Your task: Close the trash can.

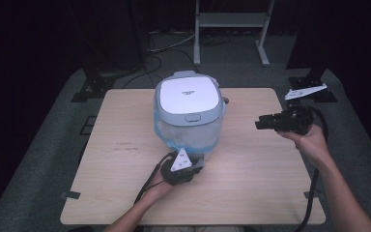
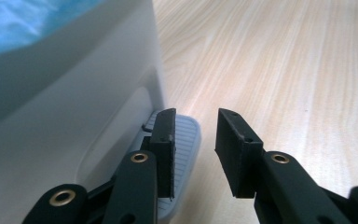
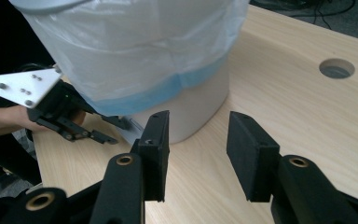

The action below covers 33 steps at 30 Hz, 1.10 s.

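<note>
Pedal bin [image 1: 188, 108], lid shut, blue-edged liner [image 3: 140, 70] over its rim, stands mid-table [image 1: 251, 193], toward the far edge. Left gripper [image 2: 193, 149] at the bin's near base, jaws parted, nothing between; one jaw over the pedal [image 2: 184, 154]. Right gripper [image 1: 263, 123] raised right of bin, jaws apart, empty.

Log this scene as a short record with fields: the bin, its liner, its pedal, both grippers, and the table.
bin: white pedal bin, lid shut, upright at mid-table
liner: bag folded over rim, blue edge
pedal: grey foot pedal at the base
left gripper: open, low at the pedal, one jaw over it
right gripper: open, raised right of bin, holds nothing
table: light wood
</note>
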{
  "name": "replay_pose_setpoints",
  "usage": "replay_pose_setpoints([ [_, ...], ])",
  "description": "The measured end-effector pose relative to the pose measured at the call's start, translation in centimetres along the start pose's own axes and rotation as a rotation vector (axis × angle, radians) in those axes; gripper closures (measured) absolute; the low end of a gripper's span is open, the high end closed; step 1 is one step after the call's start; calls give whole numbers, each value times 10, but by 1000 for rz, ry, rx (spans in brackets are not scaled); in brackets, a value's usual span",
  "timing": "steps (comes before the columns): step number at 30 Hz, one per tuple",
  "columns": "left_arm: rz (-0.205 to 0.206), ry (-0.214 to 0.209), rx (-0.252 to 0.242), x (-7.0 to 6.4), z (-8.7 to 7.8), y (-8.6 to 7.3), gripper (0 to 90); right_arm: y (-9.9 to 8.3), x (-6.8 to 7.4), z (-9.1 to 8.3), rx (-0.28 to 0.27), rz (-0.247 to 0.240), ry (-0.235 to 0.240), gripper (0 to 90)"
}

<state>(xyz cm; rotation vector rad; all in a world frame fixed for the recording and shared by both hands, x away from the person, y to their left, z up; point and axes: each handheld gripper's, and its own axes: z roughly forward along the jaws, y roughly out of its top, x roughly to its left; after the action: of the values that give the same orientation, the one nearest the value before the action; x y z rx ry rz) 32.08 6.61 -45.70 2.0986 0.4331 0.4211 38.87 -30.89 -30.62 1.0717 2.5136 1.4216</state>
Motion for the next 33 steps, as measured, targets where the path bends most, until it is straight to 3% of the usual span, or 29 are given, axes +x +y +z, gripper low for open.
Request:
replay_pose_setpoints([
  [13, -20, -16, 9, 4, -22, -4, 647, -35, -7, -16, -34, 28, -40, 559],
  [22, -53, -4, 3, 9, -36, -10, 592, -58, -10, -17, -32, 47, -55, 552],
  [28, -46, -1, 33, 10, -42, -17, 549, -71, -12, -16, -33, 65, -57, 543],
  [33, -69, 17, 35, 12, -47, -23, 524, -82, -12, -12, -18, 77, -64, 537],
])
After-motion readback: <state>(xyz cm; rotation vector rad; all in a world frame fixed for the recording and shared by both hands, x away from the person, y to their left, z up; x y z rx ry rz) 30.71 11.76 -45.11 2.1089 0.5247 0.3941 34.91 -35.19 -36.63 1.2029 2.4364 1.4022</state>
